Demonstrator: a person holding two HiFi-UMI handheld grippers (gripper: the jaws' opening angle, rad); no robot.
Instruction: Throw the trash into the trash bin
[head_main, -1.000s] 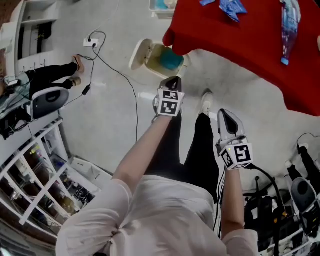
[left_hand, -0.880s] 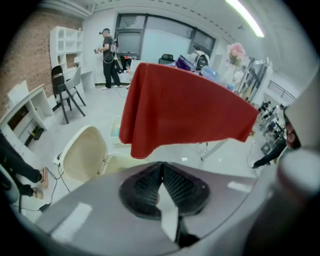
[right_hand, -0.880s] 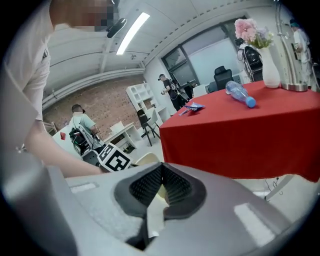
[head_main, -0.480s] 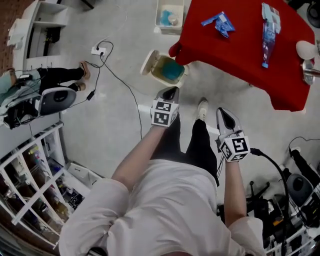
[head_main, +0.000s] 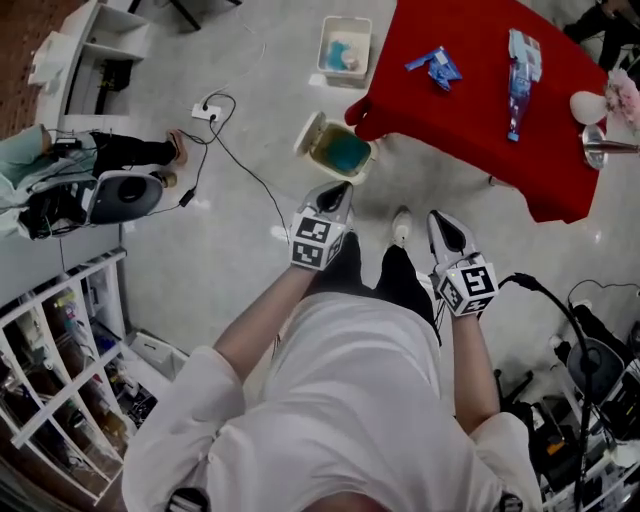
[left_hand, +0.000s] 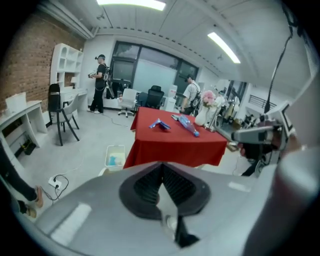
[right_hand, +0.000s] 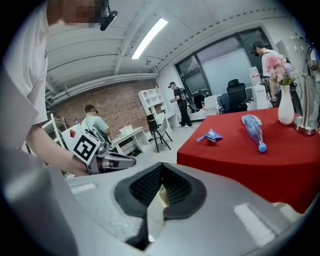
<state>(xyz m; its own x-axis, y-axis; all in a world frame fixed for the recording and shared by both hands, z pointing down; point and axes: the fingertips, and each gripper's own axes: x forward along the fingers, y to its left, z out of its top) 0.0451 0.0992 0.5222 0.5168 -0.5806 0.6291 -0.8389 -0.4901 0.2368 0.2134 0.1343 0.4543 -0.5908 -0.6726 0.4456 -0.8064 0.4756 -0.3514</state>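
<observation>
Grey left gripper and grey right gripper both hang clenched and empty, near an open cream trash bin beside the red-clothed table bearing a blue wrapper.

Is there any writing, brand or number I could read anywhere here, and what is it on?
No readable text anywhere.
Blue wrapper: print too small to read.
Plastic bottle label: too blurred.
Marker cubes: square patterns, no letters.
</observation>
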